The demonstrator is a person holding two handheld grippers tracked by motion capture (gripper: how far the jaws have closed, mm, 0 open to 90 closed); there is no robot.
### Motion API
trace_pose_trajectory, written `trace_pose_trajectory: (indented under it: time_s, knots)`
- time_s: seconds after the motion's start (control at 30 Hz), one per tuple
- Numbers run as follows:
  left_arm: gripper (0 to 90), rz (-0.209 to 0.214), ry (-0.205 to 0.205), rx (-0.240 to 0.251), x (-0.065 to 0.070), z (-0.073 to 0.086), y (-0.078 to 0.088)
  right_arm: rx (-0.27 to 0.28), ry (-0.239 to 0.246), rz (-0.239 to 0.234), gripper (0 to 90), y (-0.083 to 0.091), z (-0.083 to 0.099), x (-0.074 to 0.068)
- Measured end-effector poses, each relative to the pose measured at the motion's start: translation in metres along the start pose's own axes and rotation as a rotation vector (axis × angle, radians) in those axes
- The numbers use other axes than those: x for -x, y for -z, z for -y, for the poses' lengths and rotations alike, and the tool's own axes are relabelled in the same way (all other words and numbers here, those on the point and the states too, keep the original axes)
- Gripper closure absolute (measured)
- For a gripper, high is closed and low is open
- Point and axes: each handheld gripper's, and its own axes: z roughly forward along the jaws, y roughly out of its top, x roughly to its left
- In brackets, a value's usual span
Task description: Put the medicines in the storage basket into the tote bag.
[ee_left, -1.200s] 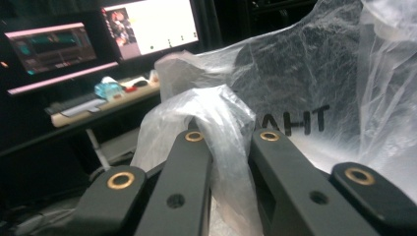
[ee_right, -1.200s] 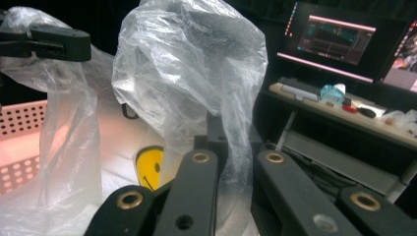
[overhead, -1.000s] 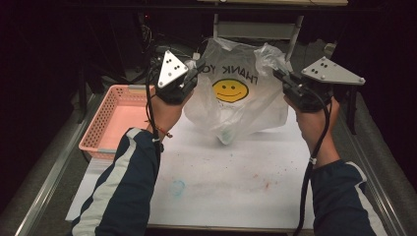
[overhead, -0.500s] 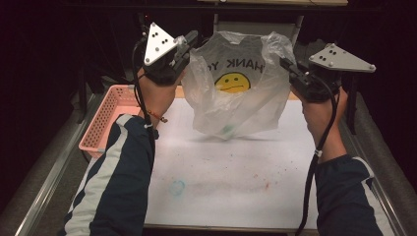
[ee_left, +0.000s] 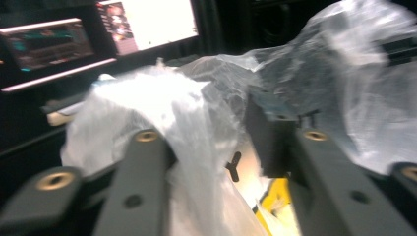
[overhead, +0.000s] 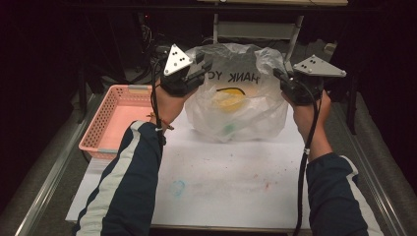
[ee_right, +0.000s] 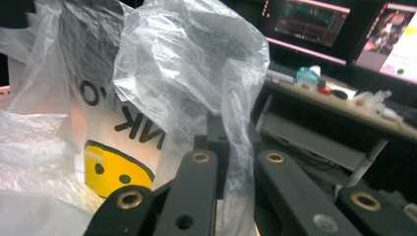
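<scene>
1. The printed words on the plastic bag [overhead: 236, 93] were cut short where the film folded over at its left side, so the first letters could not be read.
2. The yellow smiley face [overhead: 229, 100] was crumpled; its features could not be made out in the high view.
3. A small greenish item [overhead: 229, 129] low inside the bag was too veiled to identify.
4. The left gripper view was smeared by motion blur; whether the left gripper [ee_left: 231, 142] pressed the film was unclear.
5. The pink basket [overhead: 105, 125] was partly covered by the left sleeve [overhead: 129, 182] near the table's left edge.

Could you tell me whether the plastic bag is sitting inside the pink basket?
No, the plastic bag rests on the white table, beside the pink basket.
</scene>
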Motion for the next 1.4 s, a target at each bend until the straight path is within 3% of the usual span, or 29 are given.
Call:
trace_pose_trajectory:
  time_s: [0.1,0.13,0.3,0.6,0.67,0.73,0.8,0.87,0.93,1.03,1.17,1.27,1.33,1.4]
  knots:
    - [38.1,-0.059,0.006,-0.015,0.002,0.008,-0.001,-0.027,-0.002,0.013,90.0,-0.009,0.009,0.003]
    - [36.5,-0.065,0.016,-0.013,0.001,0.011,-0.001,-0.033,-0.005,0.017,90.0,-0.011,0.012,0.004]
    - [24.9,-0.057,0.061,-0.034,-0.006,0.028,0.001,-0.082,-0.005,0.054,90.0,-0.022,0.026,0.011]
    - [20.7,-0.032,0.094,-0.099,-0.012,0.063,-0.002,-0.148,-0.050,0.118,90.0,-0.035,0.044,0.033]
    - [21.2,-0.036,0.084,-0.117,-0.011,0.067,-0.004,-0.160,-0.062,0.129,90.0,-0.036,0.047,0.037]
    - [27.6,-0.037,0.073,-0.119,-0.010,0.069,-0.006,-0.170,-0.060,0.142,90.0,-0.038,0.049,0.040]
    - [47.7,-0.069,0.027,-0.130,-0.009,0.068,-0.009,-0.177,-0.047,0.150,90.0,-0.040,0.049,0.042]
    - [64.6,-0.055,-0.021,-0.151,-0.011,0.064,-0.015,-0.185,-0.029,0.165,90.0,-0.041,0.045,0.044]
    - [72.7,-0.067,-0.055,-0.171,-0.014,0.055,-0.020,-0.179,-0.022,0.168,90.0,-0.041,0.037,0.048]
    - [75.1,-0.114,-0.077,-0.163,-0.019,0.039,-0.022,-0.169,0.003,0.180,90.0,-0.038,0.024,0.051]
    - [75.1,-0.193,-0.068,-0.148,-0.032,0.019,-0.022,-0.164,0.026,0.206,90.0,-0.032,0.006,0.056]
    - [77.7,-0.226,-0.077,-0.134,-0.038,0.006,-0.017,-0.146,0.034,0.223,90.0,-0.024,-0.009,0.061]
    - [78.3,-0.236,-0.059,-0.101,-0.041,-0.002,-0.012,-0.135,0.046,0.236,90.0,-0.017,-0.020,0.064]
    - [78.3,-0.239,-0.071,-0.103,-0.041,-0.005,-0.011,-0.122,0.058,0.249,90.0,-0.011,-0.030,0.066]
